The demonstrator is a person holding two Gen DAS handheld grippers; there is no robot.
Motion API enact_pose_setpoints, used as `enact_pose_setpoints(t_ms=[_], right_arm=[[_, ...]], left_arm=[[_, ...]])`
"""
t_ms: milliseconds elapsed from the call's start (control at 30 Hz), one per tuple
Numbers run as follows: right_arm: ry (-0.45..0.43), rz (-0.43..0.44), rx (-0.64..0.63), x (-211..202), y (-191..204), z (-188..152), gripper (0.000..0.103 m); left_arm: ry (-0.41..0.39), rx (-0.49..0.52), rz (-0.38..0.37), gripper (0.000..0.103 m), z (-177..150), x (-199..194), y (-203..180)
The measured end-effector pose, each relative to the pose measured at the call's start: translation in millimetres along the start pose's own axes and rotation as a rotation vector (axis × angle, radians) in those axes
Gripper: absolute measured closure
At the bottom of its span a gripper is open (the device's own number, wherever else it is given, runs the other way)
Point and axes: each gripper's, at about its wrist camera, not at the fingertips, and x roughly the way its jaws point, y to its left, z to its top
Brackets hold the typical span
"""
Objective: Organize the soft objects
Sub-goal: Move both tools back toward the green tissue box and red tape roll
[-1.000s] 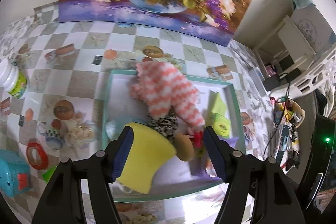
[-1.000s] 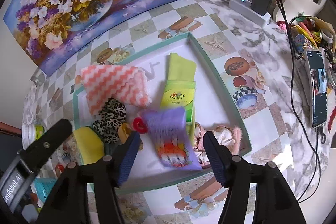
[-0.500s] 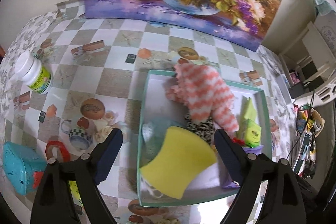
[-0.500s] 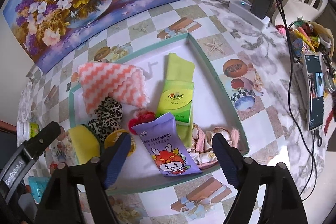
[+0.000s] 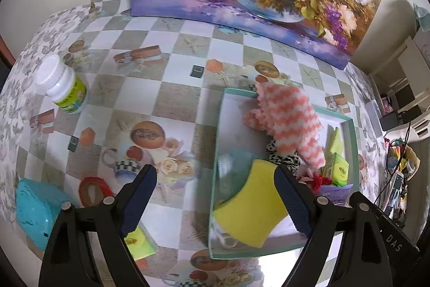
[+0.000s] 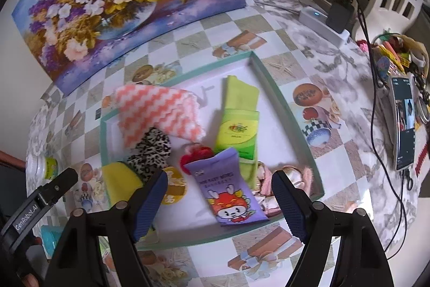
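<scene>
The yellow sponge (image 5: 248,209) now lies released in the teal tray (image 5: 218,125), no longer against the left gripper (image 5: 215,195), which has spread wide and drawn back leftward. The right gripper (image 6: 219,195), also wide apart, has lifted off the purple wipes pack (image 6: 228,192).

Teal-rimmed shallow tray (image 6: 285,109) holds everything: pink-white zigzag cloth (image 6: 158,112) at back-left, leopard-print scrunchie (image 6: 151,152) in front of it, purple baby-wipes pack (image 6: 228,192) front-centre, overlapping green tissue pack (image 6: 237,129) behind.
</scene>
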Motion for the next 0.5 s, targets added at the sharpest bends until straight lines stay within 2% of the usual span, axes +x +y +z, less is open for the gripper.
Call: enact_pose_setpoints(t_ms=[233,500], right_arm=[[-0.009,0.027,-0.021,-8,17,-4,0.021],[-0.018,0.085,-0.113,-15,57,-12,0.021]], left_arm=[[-0.011,-0.005,0.007,0.014,4,-11,19],[-0.01,0.011,0.099,0.014,6,-20,51]])
